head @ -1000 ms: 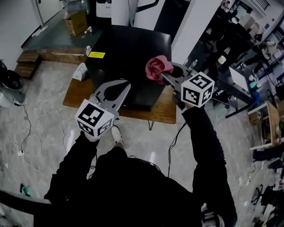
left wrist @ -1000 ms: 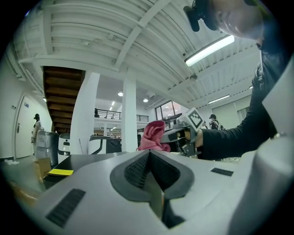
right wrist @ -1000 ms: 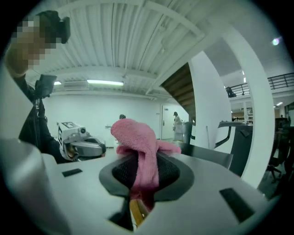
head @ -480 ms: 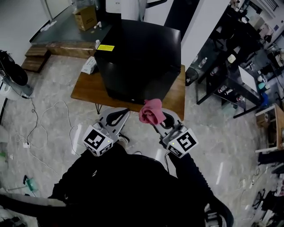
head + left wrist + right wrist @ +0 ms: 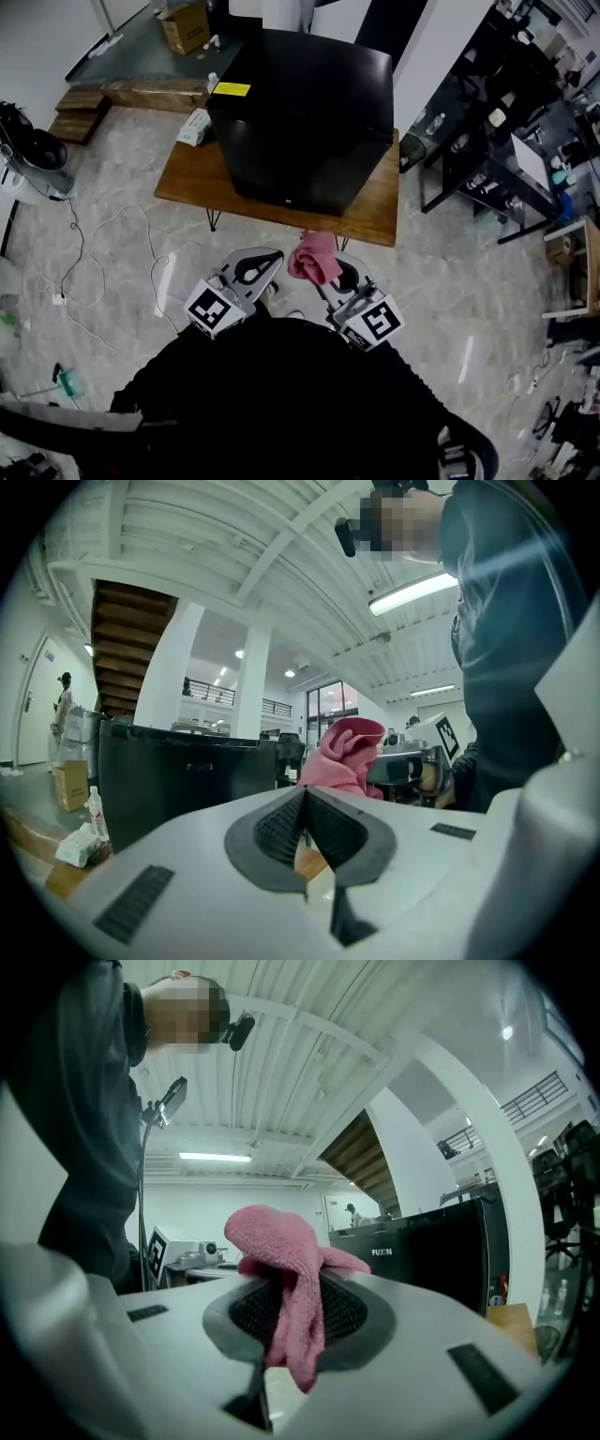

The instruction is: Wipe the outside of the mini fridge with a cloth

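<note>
Pink terry cloth [image 5: 314,258] sits clamped in your right hand-held gripper [image 5: 332,273], apart from the black mini fridge [image 5: 305,112]; your left hand-held gripper [image 5: 271,256] is closed on nothing.

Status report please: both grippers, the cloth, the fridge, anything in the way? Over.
Left gripper shut, empty. Right gripper shut on pink cloth. Cloth short of fridge, no contact. Nothing seen between them.

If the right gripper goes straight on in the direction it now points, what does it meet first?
Probably the front face of the mini fridge, with the pink cloth held in the right gripper touching first. The wooden table seems to lie lower, but depth is unclear.
</note>
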`<control>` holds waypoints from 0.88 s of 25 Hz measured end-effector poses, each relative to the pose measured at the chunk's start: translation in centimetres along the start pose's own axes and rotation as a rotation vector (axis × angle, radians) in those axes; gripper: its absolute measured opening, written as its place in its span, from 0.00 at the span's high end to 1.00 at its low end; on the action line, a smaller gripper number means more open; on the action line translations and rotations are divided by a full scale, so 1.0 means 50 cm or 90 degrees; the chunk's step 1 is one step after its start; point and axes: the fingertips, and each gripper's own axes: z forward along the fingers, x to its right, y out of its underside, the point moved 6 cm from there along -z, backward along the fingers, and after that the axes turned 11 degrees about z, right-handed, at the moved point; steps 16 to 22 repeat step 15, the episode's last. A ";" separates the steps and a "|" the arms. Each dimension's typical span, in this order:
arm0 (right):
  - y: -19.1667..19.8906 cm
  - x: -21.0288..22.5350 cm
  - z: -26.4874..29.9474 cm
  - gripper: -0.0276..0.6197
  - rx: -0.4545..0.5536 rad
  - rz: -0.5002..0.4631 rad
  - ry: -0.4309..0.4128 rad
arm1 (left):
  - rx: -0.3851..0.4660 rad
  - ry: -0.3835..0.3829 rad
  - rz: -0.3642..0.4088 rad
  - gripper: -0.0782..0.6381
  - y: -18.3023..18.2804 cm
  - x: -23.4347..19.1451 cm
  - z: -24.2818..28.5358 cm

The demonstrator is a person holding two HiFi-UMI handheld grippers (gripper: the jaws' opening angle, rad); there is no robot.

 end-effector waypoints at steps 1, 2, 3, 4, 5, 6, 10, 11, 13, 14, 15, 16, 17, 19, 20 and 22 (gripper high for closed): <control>0.009 -0.008 0.001 0.84 -0.003 0.004 0.001 | 0.000 0.002 -0.003 0.89 0.003 0.002 -0.002; 0.018 -0.015 0.003 0.84 -0.007 0.009 0.002 | -0.001 0.005 -0.006 0.89 0.006 0.004 -0.004; 0.026 -0.021 0.004 0.84 -0.010 0.012 0.003 | -0.001 0.007 -0.006 0.89 0.007 0.004 -0.005; 0.031 -0.023 0.005 0.84 -0.013 0.013 0.004 | 0.000 0.010 -0.004 0.89 0.008 0.003 -0.004; 0.034 -0.022 0.006 0.84 -0.016 0.012 0.005 | 0.000 0.012 -0.001 0.89 0.009 0.000 -0.002; 0.036 -0.021 0.007 0.84 -0.018 0.011 0.007 | -0.001 0.015 0.002 0.89 0.010 -0.002 0.000; 0.038 -0.018 0.009 0.84 -0.009 0.030 0.018 | -0.010 0.026 -0.006 0.89 0.019 -0.004 -0.007; 0.039 -0.016 0.009 0.84 -0.009 0.029 0.021 | -0.010 0.027 -0.009 0.89 0.020 -0.005 -0.008; 0.040 -0.015 0.009 0.84 -0.009 0.023 0.022 | -0.010 0.025 -0.013 0.89 0.018 -0.006 -0.010; 0.039 -0.016 0.009 0.84 -0.009 0.019 0.020 | -0.009 0.022 -0.014 0.89 0.016 -0.006 -0.010; 0.038 -0.017 0.009 0.84 -0.009 0.016 0.019 | -0.009 0.019 -0.015 0.89 0.015 -0.007 -0.010; 0.038 -0.017 0.009 0.84 -0.009 0.016 0.019 | -0.009 0.019 -0.015 0.89 0.015 -0.007 -0.010; 0.038 -0.017 0.009 0.84 -0.009 0.016 0.019 | -0.009 0.019 -0.015 0.89 0.015 -0.007 -0.010; 0.038 -0.017 0.009 0.84 -0.009 0.016 0.019 | -0.009 0.019 -0.015 0.89 0.015 -0.007 -0.010; 0.038 -0.017 0.009 0.84 -0.009 0.016 0.019 | -0.009 0.019 -0.015 0.89 0.015 -0.007 -0.010; 0.038 -0.017 0.009 0.84 -0.009 0.016 0.019 | -0.009 0.019 -0.015 0.89 0.015 -0.007 -0.010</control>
